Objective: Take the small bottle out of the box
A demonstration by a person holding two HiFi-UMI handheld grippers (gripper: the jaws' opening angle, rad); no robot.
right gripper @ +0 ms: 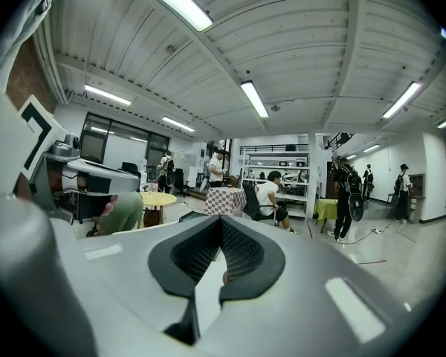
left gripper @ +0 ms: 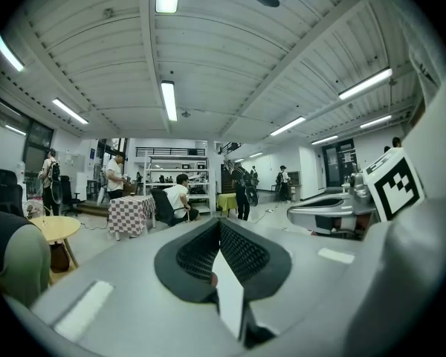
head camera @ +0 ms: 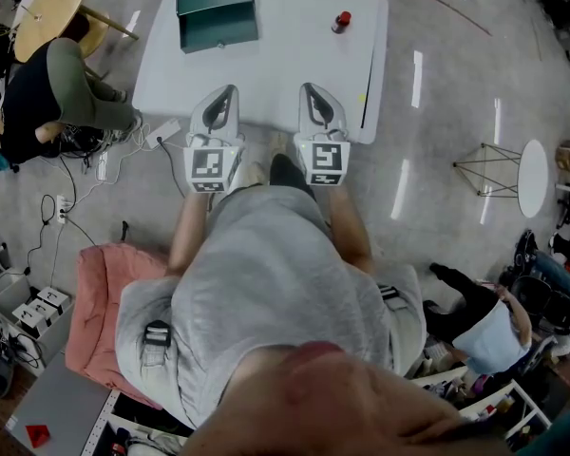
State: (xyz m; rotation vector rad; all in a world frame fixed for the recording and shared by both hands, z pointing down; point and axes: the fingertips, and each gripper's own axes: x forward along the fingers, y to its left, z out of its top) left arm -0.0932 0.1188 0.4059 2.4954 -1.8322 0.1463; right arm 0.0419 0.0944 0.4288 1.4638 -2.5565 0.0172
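1. The left tongs [head camera: 231, 90] are closed, pad against pad, with nothing between them. They hover over the near part of the white tabletop [head camera: 285, 60], left of centre in the head view.
2. The right tongs [head camera: 310, 88] are closed and empty in the same way. They sit just beside the left pair, and both point toward the top of the frame.
3. The dark green box [head camera: 217, 12] sits at the upper left of the tabletop, near its far edge. Two round outlines show on its top face; whether it is open cannot be made out.
4. The small bottle [head camera: 341, 21] — red on top, dark below — stands upright on bare tabletop toward the upper right. It is outside the box and well apart from it and from both tongs.
5. In the upper left of the frame, off the tabletop, a seated person [head camera: 38, 103] is beside a round wooden table [head camera: 49, 8].
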